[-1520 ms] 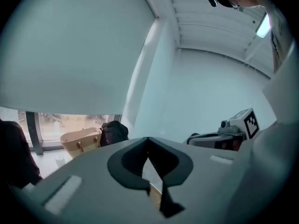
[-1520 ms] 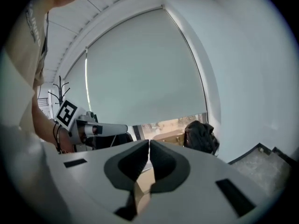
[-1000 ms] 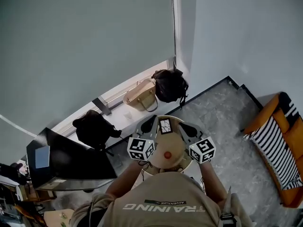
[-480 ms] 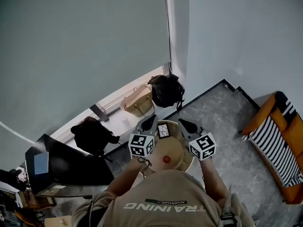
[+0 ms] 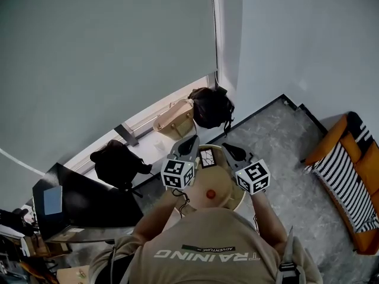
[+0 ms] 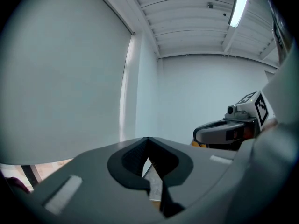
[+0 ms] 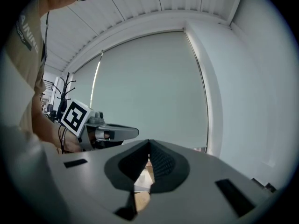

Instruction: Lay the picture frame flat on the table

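Left hand-held gripper [image 5: 192, 140] has its jaws fully together, tips meeting, nothing pinched. Right hand-held gripper [image 7: 148, 142] reads the same in its own view: jaws closed to a point and empty. Both point roughly level and angle in toward each other over the small round surface [image 5: 235, 201]. Picture frame [image 5: 207, 157] sits just ahead of and between the two sets of tips, a bit nearer the left one, and neither touches it as far as the head view shows. Through the slit under each pair of jaws a pale patterned patch shows, likely the frame, so both tools are aimed at it from either side. That placement makes sense for working one small thing with two tools. Small red object [image 5: 211, 194] lies behind the tips, back toward the person, between the two marker cubes and clear of the frame. The frame's face shows to the head camera, which fits either a frame already lying flat or one leaning back on its stand; it is too small to settle which. So the scene fits closed jaws about to nudge a propped frame over, or jaws closed after it was set down.
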Tool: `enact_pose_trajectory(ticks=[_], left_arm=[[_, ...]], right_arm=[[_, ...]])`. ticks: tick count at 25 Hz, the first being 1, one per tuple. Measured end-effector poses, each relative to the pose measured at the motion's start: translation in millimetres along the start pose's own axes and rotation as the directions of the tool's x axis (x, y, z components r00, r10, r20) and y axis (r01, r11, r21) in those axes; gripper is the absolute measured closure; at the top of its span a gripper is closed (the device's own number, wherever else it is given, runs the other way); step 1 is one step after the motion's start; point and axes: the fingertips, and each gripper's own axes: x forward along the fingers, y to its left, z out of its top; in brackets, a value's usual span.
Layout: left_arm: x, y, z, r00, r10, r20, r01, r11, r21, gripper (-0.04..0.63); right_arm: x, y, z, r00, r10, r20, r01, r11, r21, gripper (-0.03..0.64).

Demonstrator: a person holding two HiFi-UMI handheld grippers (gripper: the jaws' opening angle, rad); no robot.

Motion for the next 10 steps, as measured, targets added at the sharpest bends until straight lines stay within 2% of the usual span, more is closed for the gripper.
enact_pose_trajectory(ticks=[10], left_arm=[[2.2, -6.0, -3.4, 1.0, -0.022, 0.006, 0.022, 0.999, -0.027, 0.588]], right_arm=[[3.9, 9.5, -7.8, 0.999, 0.034, -0.04, -0.035, 0.999, -0.031, 0.611]])
